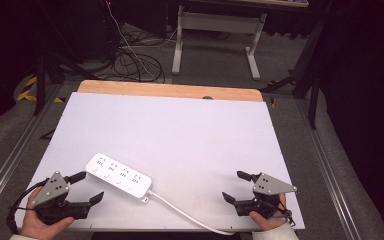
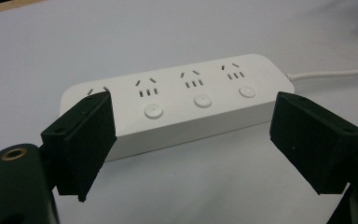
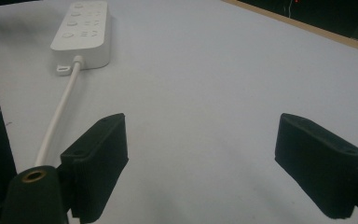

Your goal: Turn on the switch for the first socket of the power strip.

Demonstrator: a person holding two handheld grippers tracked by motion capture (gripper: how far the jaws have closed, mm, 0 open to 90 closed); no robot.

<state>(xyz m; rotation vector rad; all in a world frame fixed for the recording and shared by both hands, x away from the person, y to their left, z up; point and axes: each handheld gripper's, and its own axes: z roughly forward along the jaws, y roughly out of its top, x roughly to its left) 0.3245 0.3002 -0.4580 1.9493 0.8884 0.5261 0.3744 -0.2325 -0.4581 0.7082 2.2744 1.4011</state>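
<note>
High view: a white power strip [image 1: 119, 175] lies flat on the white table [image 1: 180, 130], in the lower left of the frame, set diagonally. Its white cable [image 1: 185, 212] runs off toward the bottom edge. The left gripper [image 1: 91, 186] sits at lower left, just beside the strip's near end, jaws spread wide, holding nothing. The right gripper [image 1: 234, 186] sits at lower right, well apart from the strip, jaws also wide and empty.

Left gripper view: the power strip [image 2: 182, 100] lies across mid-frame beyond the jaws, which stand wide apart; whether the left jaw touches it cannot be told.

Right gripper view: the power strip [image 3: 81, 32] is at upper left, the cable [image 3: 58, 116] running down the left side. Jaws wide over bare table [image 3: 214, 93].
</note>
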